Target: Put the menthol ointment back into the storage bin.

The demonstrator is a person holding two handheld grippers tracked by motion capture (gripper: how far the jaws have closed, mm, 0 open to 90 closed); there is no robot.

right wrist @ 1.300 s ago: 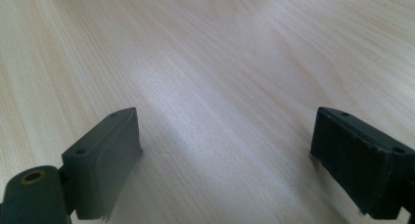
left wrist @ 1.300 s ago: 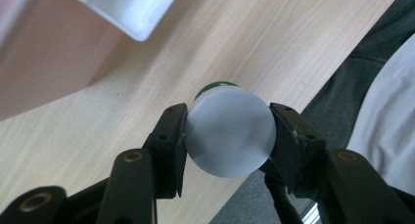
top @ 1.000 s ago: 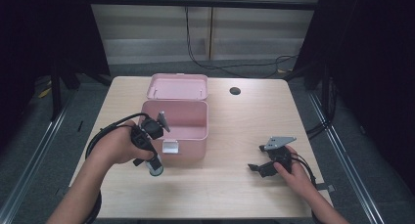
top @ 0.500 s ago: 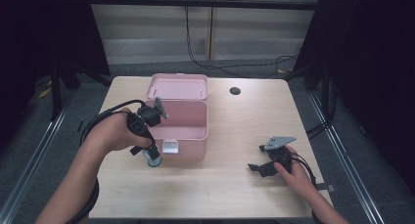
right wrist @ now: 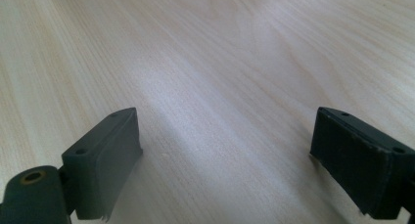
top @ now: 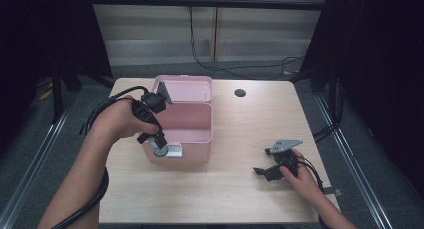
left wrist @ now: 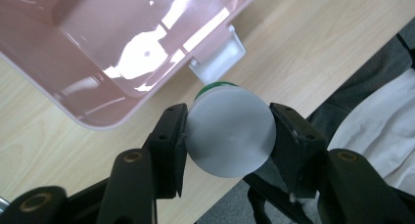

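My left gripper [top: 159,148] is shut on a small round bottle [top: 161,152] with a pale grey cap and a green band. It holds the bottle just above the front left corner of the open pink box [top: 192,151]. In the left gripper view the bottle's cap [left wrist: 230,136] sits clamped between the two black jaws of the left gripper [left wrist: 229,131], with the pink box [left wrist: 98,53] and its white latch [left wrist: 220,57] beyond. My right gripper [top: 263,161] rests on the table at the right, open with nothing between its jaws. The right gripper [right wrist: 225,155] faces bare wood.
The box's lid [top: 185,86] stands open behind it. A dark round hole [top: 240,93] lies in the light wooden table [top: 240,199] at the back. The left gripper's black cable [top: 95,119] loops off the left edge. Dark floor surrounds the table.
My left gripper has lifted the bottle off the table and carried it left and up to the box's front left corner. The right gripper has stayed put.
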